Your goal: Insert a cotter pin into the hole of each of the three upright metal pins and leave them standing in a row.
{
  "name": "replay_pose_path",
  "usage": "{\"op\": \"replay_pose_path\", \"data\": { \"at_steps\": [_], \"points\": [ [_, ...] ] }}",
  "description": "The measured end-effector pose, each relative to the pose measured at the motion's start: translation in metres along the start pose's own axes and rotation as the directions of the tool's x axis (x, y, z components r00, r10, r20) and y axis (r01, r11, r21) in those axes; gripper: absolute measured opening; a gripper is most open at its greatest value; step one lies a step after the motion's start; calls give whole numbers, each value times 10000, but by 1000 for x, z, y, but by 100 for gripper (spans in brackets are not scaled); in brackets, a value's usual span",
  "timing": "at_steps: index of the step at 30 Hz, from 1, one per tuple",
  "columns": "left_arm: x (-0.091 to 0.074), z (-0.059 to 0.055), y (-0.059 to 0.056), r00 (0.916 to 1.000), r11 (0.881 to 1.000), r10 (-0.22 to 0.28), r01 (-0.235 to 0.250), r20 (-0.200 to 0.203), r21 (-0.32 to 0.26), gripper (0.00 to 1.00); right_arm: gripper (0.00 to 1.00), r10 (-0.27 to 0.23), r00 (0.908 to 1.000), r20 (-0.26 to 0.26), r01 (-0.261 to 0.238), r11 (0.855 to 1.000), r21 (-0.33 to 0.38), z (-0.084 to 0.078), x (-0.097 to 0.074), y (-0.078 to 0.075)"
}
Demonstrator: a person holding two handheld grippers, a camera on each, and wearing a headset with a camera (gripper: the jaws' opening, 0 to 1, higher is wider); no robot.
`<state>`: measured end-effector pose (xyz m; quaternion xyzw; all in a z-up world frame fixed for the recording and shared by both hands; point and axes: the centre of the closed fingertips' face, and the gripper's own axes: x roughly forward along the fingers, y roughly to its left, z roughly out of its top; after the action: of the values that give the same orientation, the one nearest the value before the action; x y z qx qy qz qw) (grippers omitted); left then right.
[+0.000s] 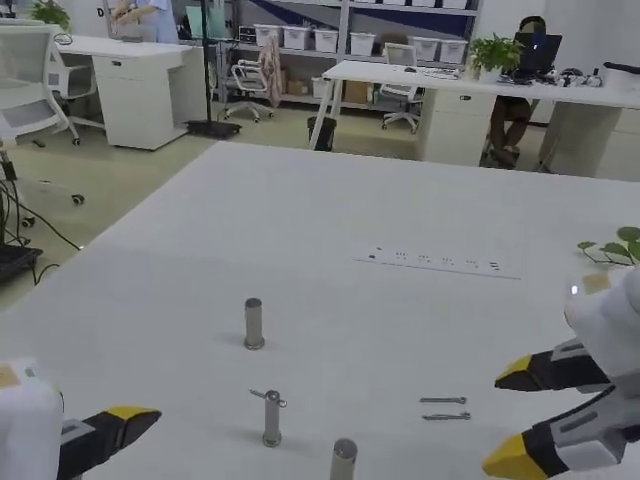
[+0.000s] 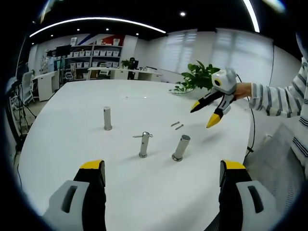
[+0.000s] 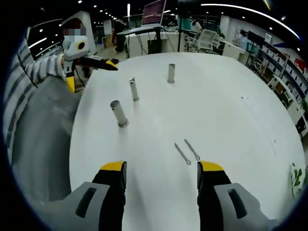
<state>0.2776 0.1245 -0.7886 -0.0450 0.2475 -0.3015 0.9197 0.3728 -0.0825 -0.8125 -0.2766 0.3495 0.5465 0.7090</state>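
On the white tabletop [image 1: 400, 200], 3 metal pins standing upright in a slanted row, well apart from each other: far pin [image 1: 254, 324], middle pin [image 1: 271, 417], and near pin [image 1: 343, 460], cut off by the lower edge of the head view. Through the top of the middle pin, 1 cotter pin [image 1: 268, 398], set crosswise and sticking out on both sides. To the right of the row, flat on the tabletop and nearly parallel, just beside each other: 1 loose cotter pin [image 1: 443, 400] and a second loose cotter pin [image 1: 446, 416].

Left gripper [image 2: 162, 168] low at the near left of the row, yellow-tipped fingers [image 2: 91, 166] spread wide and released, grasping nothing, all 3 pins ahead of it.

Right gripper [image 1: 497, 422] at the right, near the 2 loose pins but apart from them, fingers [image 1: 520, 372] likewise spread and released, nothing between them. In the right gripper view, both loose pins lying just ahead of the fingers.

At the far right edge of the tabletop, green plant leaves [image 1: 615, 248].
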Motion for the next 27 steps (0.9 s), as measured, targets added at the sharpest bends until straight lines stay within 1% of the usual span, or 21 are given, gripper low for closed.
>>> {"op": "replay_pose_path", "data": {
  "at_steps": [4, 6, 7, 8, 9, 11, 14, 16, 19, 20, 21, 22, 23, 26, 27],
  "points": [
    [1, -2, -2, 10000, 10000, -74, 74, -57, 30, 99, 59, 117, 9995, -280, -124, 9996, -258, -1, 7, -5],
    [1, -3, 0, 10000, 10000, -3, 4, -98, 67, 99, 59, -27, 9988, -490, 7, 9991, -422, -2, 10, -13],
    [1, -3, 1, 10000, 10000, 38, -37, -67, 34, 99, 59, -221, 9981, -581, 191, 9985, -511, -3, 11, -20],
    [1, -3, 2, 10000, 10000, 45, -45, -39, -16, 99, 57, -277, 9980, -571, 244, 9981, -563, -2, 12, -23],
    [0, -3, 2, 10000, 9999, 60, -60, 33, -97, 99, 55, -239, 9980, -581, 203, 9979, -612, -2, 14, -26],
    [-1, -3, 4, 9999, 9998, 98, -96, 92, -180, 99, 51, -106, 9976, -684, 62, 9979, -647, -1, 17, -27],
    [-2, -1, 6, 9996, 9997, 204, -202, 213, -100, 99, 47, -53, 9955, -946, -55, 9935, -1134, -1, 22, -30],
    [-3, -2, 7, 9995, 9996, 244, -242, 204, -129, 99, 42, 99, 9939, -1095, -237, 9919, -1250, -1, 28, -30],
    [-3, -1, 8, 9993, 9994, 266, -261, 253, -207, 99, 36, 342, 9926, -1162, -500, 9895, -1356, 1, 34, -28],
    [-3, -1, 8, 9992, 9994, 276, -270, 274, -220, 99, 36, 490, 9901, -1315, -679, 9873, -1436, 0, 37, -27],
    [-3, -1, 8, 9992, 9994, 281, -275, 268, -224, 99, 35, 532, 9884, -1420, -755, 9848, -1564, -2, 39, -26],
    [-3, -2, 9, 9994, 9994, 282, -277, 217, -220, 99, 35, 608, 9824, -1768, -954, 9763, -1943, -6, 41, -26],
    [-3, -3, 9, 9994, 9994, 292, -289, 179, -198, 99, 35, 645, 9784, -1964, -1054, 9729, -2058, -9, 43, -26],
    [-4, -3, 8, 9994, 9995, 328, -328, 135, -35, 99, 32, 750, 9712, -2263, -1238, 9699, -2098, -15, 50, -27],
    [-5, -3, 6, 9996, 9997, 239, -238, 135, -69, 99, 31, 778, 9699, -2310, -1274, 9697, -2087, -16, 51, -27]
  ]
}}
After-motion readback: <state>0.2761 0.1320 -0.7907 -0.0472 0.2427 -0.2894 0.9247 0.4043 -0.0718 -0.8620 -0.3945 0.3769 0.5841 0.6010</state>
